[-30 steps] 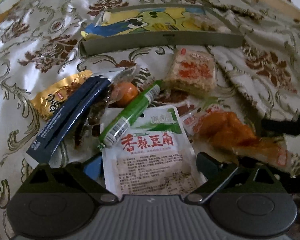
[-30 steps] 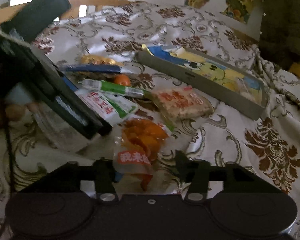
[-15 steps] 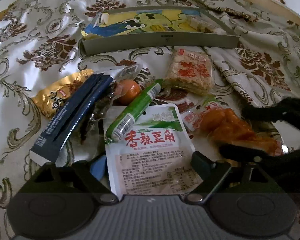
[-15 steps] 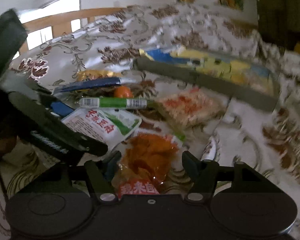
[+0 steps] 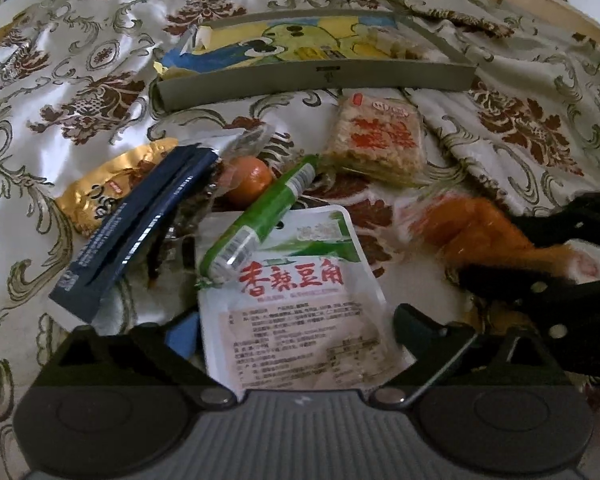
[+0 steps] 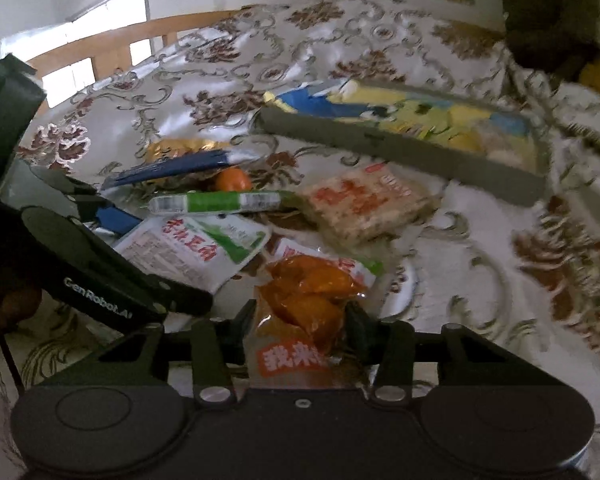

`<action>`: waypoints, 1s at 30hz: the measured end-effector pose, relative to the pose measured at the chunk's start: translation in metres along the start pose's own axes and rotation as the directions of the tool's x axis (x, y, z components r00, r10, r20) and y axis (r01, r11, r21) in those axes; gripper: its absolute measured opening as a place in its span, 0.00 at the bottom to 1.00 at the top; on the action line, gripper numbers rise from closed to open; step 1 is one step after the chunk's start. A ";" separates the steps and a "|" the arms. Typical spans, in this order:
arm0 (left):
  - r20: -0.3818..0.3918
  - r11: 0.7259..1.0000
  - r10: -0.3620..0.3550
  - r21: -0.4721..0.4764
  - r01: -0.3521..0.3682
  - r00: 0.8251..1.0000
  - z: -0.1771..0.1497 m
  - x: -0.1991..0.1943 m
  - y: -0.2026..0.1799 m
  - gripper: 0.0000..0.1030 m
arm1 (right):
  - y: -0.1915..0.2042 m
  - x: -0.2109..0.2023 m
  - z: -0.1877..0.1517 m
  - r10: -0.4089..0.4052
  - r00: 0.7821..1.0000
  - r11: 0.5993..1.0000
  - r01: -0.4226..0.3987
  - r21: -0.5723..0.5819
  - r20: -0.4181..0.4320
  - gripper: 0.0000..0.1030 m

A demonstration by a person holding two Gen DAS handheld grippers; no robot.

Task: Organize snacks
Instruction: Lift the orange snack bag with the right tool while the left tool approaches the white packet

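Note:
Several snack packs lie on a patterned cloth. My right gripper (image 6: 300,316) is shut on the orange snack pack (image 6: 304,304), also seen in the left wrist view (image 5: 476,232). My left gripper (image 5: 292,332) is open around the near end of the white pouch with red characters (image 5: 296,304), which also shows in the right wrist view (image 6: 196,248). A green sausage stick (image 5: 260,220) lies across the pouch's top. A rice cracker pack (image 5: 380,144), a dark blue packet (image 5: 140,228), a gold packet (image 5: 100,188) and a small orange ball (image 5: 248,180) lie beyond. The grey cartoon box (image 5: 320,76) is at the back.
The box (image 6: 400,140) holds some pale snacks at its right end. The cloth is rumpled at the right (image 5: 520,128). A wooden rail (image 6: 112,48) runs behind the table. The left gripper's body (image 6: 80,264) sits close at the left of the right wrist view.
My right gripper has closed on the orange snack pack, which now sits between its fingers. My left gripper has stayed open over the white pouch and shifted only slightly.

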State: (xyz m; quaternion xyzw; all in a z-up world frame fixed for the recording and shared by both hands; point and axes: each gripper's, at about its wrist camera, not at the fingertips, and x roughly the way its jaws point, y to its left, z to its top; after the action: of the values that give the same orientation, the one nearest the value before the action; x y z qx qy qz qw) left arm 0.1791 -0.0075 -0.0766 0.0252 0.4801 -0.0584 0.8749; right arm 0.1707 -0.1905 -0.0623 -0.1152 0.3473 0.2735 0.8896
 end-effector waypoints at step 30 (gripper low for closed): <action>0.074 0.991 -0.080 -0.104 0.088 0.994 -0.015 -0.033 0.009 0.80 | -0.003 0.002 -0.001 0.023 1.000 1.000 -0.023 0.021 -0.008 0.46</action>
State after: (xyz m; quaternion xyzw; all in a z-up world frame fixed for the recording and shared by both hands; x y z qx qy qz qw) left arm 0.1505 0.0052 -0.0573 -0.0440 0.4524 -0.0701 0.8879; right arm 0.1732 -0.1926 -0.0649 -0.1030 0.3549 0.2795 0.8862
